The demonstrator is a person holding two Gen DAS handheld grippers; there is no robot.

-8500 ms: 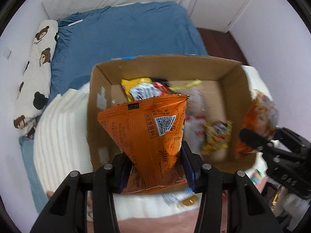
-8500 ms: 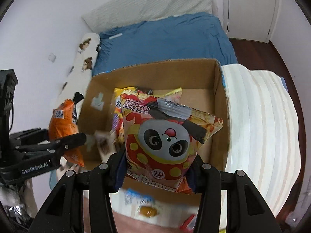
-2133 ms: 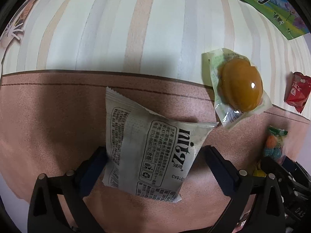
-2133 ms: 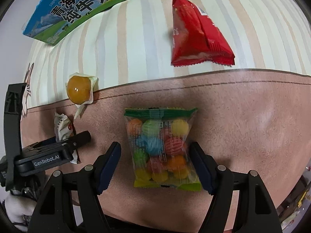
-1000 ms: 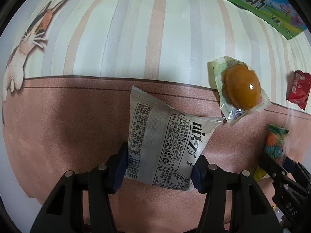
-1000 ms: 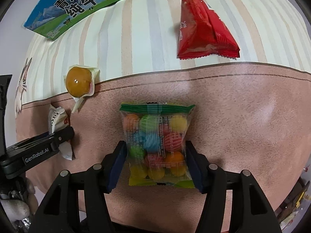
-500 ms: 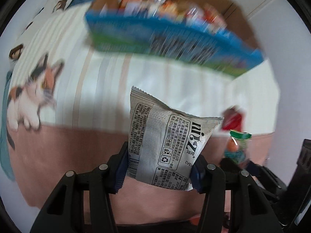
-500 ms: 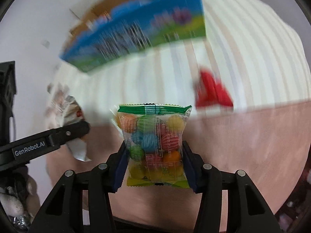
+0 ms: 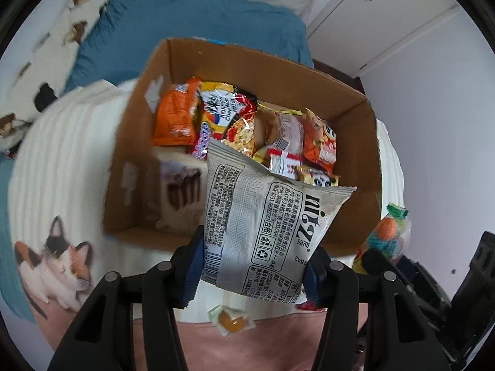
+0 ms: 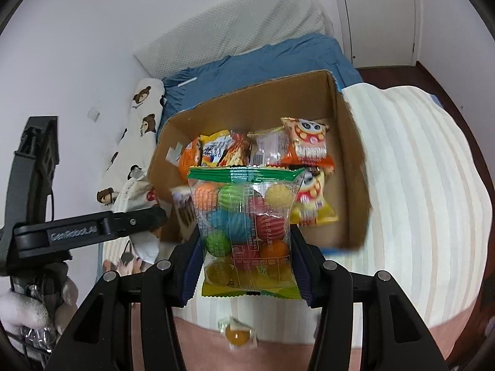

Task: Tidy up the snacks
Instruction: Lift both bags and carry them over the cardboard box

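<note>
We see the left hand-held gripper (image 9: pixel 252 267) clamped on a crinkly grey foil packet (image 9: pixel 266 225); the right hand-held gripper (image 10: pixel 246 266) clamps a clear pouch of round candies (image 10: pixel 246 225), above the open cardboard box (image 10: pixel 349 160).

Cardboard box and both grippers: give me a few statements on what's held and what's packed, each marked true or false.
1. The left gripper holds a grey-white packet. True.
2. The right gripper is empty. False: its fingers clamp a clear bag of coloured balls.
3. The cardboard box is empty. False: several snack packs lie inside.
4. A wrapped orange sweet lies outside the box, on the bedding. True.
</note>
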